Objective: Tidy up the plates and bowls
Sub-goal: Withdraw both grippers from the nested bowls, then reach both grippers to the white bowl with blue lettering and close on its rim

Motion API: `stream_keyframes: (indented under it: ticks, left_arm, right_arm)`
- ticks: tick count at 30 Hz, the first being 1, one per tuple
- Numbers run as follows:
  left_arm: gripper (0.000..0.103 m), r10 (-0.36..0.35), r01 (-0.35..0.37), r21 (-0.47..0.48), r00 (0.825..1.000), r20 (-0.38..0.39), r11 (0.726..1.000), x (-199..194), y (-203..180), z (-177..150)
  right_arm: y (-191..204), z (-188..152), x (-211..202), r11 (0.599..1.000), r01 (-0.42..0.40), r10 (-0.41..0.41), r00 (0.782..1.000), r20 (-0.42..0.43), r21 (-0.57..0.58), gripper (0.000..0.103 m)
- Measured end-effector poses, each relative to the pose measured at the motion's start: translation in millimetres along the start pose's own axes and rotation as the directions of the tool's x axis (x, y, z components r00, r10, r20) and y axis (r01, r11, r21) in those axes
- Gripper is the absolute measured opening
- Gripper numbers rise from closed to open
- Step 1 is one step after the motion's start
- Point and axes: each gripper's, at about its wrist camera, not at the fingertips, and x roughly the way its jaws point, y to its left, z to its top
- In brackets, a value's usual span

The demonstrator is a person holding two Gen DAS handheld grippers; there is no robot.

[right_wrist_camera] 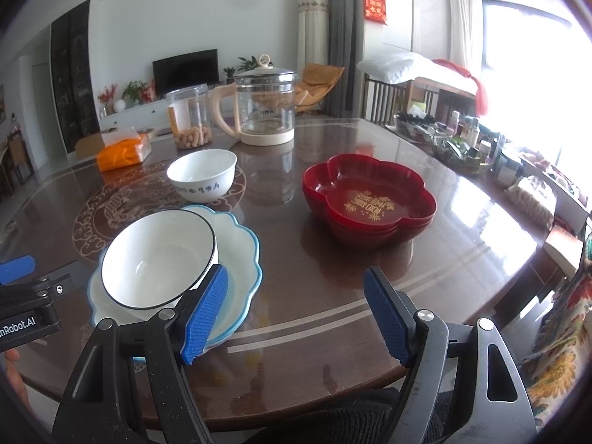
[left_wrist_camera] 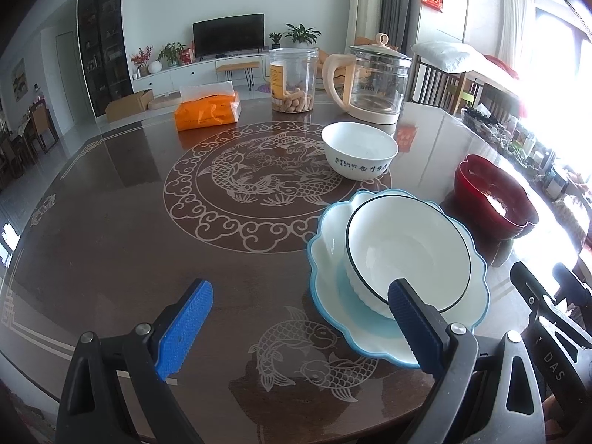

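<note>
A white bowl with a dark rim (left_wrist_camera: pixel 407 251) (right_wrist_camera: pixel 159 259) sits inside a scalloped blue-edged plate (left_wrist_camera: pixel 333 288) (right_wrist_camera: pixel 240 255) near the table's front edge. A second white bowl with script (left_wrist_camera: pixel 359 150) (right_wrist_camera: pixel 201 174) stands alone further back. Stacked red flower-shaped dishes (left_wrist_camera: pixel 494 194) (right_wrist_camera: pixel 366 196) rest to the right. My left gripper (left_wrist_camera: pixel 299 325) is open over bare table, its right finger in front of the dark-rimmed bowl. My right gripper (right_wrist_camera: pixel 296 318) is open with nothing between its fingers, its left finger in front of the blue-edged plate.
At the back of the round dark table (left_wrist_camera: pixel 148 240) stand an orange tissue pack (left_wrist_camera: pixel 207 109) (right_wrist_camera: pixel 124 150), a plastic jar of peanuts (left_wrist_camera: pixel 294 79) (right_wrist_camera: pixel 188 116) and a glass kettle (left_wrist_camera: pixel 373 81) (right_wrist_camera: pixel 264 101). Clutter of bottles (right_wrist_camera: pixel 473 140) lines the right edge.
</note>
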Motion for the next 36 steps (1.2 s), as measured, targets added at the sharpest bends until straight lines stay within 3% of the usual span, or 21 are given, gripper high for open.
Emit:
stream_keyframes:
  ticks: [16,25,32,36]
  left_arm:
    - [0.095,-0.012,0.010,-0.044,1.000,-0.025,0.999,7.4,17.2,-4.0]
    - [0.095,-0.068,0.066,-0.036,0.996,-0.063,0.997,18.2,41.5,22.1]
    - [0.095,0.021,-0.021,-0.009,1.000,-0.017,1.000,13.6,65.1,45.6]
    - [0.095,0.030,-0.030,-0.005,0.999,0.012,1.000,9.0,66.4,53.8]
  right_arm:
    - [1.1,-0.7,1.5,1.000,0.003,-0.003,1.000,-0.003,-0.005,0.079]
    - [-4.1,-0.2,4.4,0.998,-0.055,0.055,0.998,-0.014,0.011,0.079]
    - [-8.7,8.8,-1.7,0.996,-0.086,0.086,0.996,0.001,0.005,0.079]
    - [-10.1,18.9,-2.4,0.996,-0.093,0.093,0.996,-0.004,-0.006,0.079]
